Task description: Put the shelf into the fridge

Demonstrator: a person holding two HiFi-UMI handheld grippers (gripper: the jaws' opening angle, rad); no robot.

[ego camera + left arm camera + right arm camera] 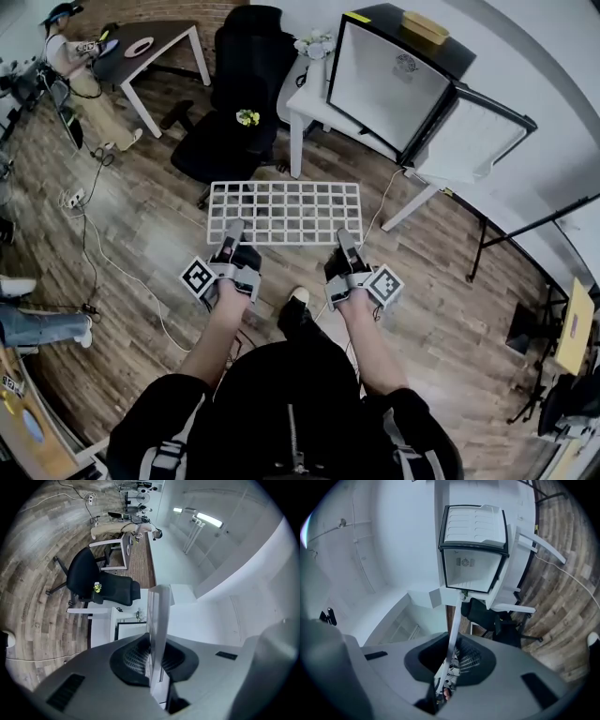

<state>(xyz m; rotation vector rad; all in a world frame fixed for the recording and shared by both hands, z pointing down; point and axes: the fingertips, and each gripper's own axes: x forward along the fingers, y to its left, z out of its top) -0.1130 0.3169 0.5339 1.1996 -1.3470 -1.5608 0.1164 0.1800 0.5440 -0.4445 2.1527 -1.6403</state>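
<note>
A white wire-grid shelf point(284, 212) hangs level in the air in front of me, above the wooden floor. My left gripper point(230, 236) is shut on its near edge at the left, my right gripper point(346, 240) on its near edge at the right. In each gripper view the shelf point(157, 630) point(453, 639) shows edge-on as a thin white strip pinched between the jaws. The small fridge point(389, 84) stands ahead to the right on a white table point(309, 111), its door point(473, 139) swung open to the right. The right gripper view looks into its white inside point(472, 569).
A black office chair point(230, 122) stands just beyond the shelf's far left. A dark-topped desk point(155, 42) and a person point(80, 70) are at the far left. Cables point(89, 234) trail over the floor. A black stand point(530, 230) rises at the right.
</note>
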